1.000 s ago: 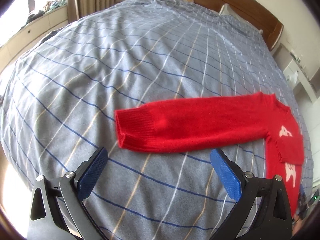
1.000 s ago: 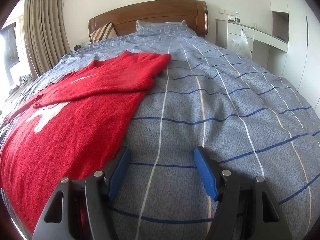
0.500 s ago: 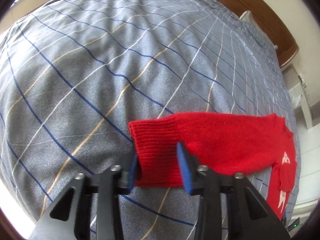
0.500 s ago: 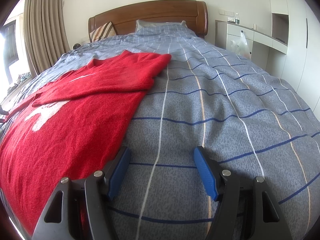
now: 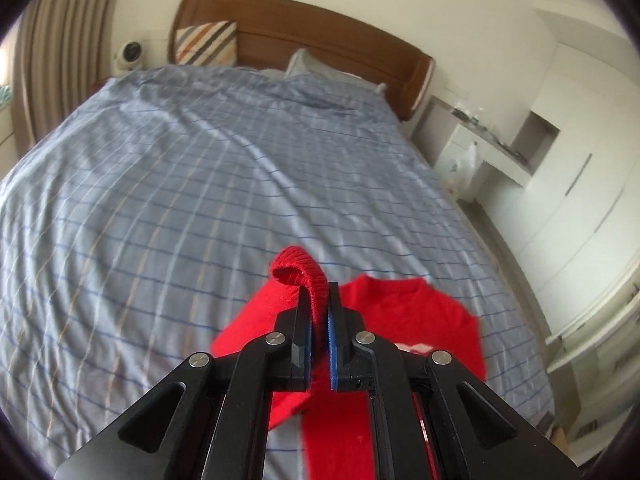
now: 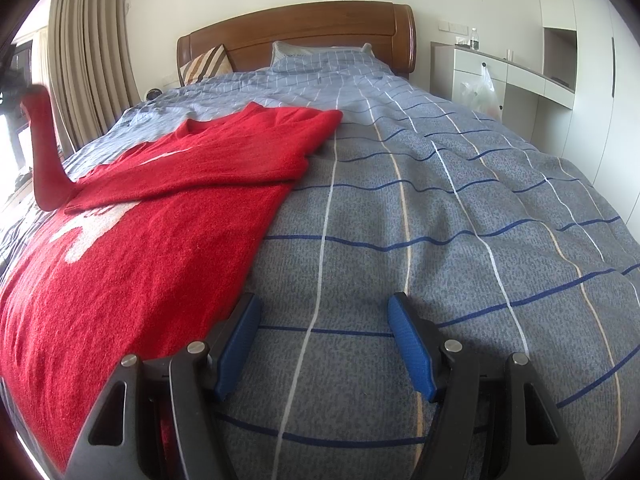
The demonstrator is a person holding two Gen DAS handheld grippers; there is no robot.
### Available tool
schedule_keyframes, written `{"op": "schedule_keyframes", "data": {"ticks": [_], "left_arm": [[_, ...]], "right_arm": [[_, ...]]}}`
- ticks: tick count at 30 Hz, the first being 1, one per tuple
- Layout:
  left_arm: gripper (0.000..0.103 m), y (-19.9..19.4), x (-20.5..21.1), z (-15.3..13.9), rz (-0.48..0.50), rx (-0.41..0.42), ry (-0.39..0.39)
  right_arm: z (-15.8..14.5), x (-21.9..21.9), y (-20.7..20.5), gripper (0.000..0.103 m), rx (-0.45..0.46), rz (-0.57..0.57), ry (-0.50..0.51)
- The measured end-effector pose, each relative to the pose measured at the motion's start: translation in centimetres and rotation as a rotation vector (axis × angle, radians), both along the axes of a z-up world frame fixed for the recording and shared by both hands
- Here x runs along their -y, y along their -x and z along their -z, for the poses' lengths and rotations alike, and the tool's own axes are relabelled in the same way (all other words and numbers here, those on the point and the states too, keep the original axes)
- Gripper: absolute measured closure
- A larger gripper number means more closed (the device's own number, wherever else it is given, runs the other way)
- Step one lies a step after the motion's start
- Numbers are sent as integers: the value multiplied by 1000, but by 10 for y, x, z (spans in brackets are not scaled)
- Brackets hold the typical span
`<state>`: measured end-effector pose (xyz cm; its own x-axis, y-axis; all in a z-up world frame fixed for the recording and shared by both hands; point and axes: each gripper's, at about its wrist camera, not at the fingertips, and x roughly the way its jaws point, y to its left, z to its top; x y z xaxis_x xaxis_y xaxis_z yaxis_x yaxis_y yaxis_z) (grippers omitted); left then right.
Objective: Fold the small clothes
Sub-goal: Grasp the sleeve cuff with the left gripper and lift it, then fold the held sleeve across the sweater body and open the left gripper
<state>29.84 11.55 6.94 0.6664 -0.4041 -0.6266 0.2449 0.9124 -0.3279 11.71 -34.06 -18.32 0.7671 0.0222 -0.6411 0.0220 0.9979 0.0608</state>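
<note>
Bedroom with a wide bed (image 6: 460, 220) under a grey-blue checked duvet, and on its near left part lies a red sweater (image 6: 152, 248) with a white pattern on the chest. Its right sleeve (image 6: 240, 148) is folded flat across the body. Its left sleeve (image 5: 308, 284) is lifted off the duvet: the left hand-held gripper (image 5: 319, 320) is clamped narrow on the ribbed cuff, which curls over above the blue pads, while the rest of the sweater spreads on the bed below. The right hand-held gripper (image 6: 324, 340) stands fairly wide with nothing between its fingers, low over bare duvet just beside the sweater's right edge.

Only the right wrist view shows the raised sleeve from the side, standing up as a red column at the far left edge, and the white pattern clearly. Only the left wrist view shows the grip itself.

Further out are a wooden headboard (image 6: 304, 28), a striped cushion (image 5: 206, 42) and a pillow (image 6: 320, 54) against it, beige curtains (image 6: 88, 60) on the left, and white cabinets (image 6: 500, 76) on the right with a plastic bag (image 6: 482, 92) hanging in front; what the bag holds cannot be told.
</note>
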Motion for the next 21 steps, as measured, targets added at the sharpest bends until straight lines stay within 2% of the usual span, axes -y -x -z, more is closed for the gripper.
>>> {"op": "schedule_keyframes", "data": {"ticks": [4,6,7,8,9,10,12,15,18,21], "left_arm": [[98,-8,104,9,181,-9,-17],[91,-8,149,30,285,-50,-31],[69,-8,167,43,322,-84,-26],[34,-7,180,56,344,-123,-18],[23,-6,188,66,344,-149,-11],[18,-3,191,73,334,-157,0],[18,1,186,84,324,-175,27],[18,8,151,99,228,-191,16],[18,24,102,121,132,-214,-31],[18,46,56,149,82,-253,-99]], "right_arm": [[0,0,0,37,0,0,0],[0,0,0,37,0,0,0],[0,0,0,37,0,0,0],[0,0,1,37,0,0,0],[0,0,0,37,0,0,-1],[0,0,0,37,0,0,-1],[0,0,1,37,0,0,-1],[0,0,1,37,2,-1,-4],[0,1,1,37,1,0,-3],[0,1,1,37,0,1,-1]]}}
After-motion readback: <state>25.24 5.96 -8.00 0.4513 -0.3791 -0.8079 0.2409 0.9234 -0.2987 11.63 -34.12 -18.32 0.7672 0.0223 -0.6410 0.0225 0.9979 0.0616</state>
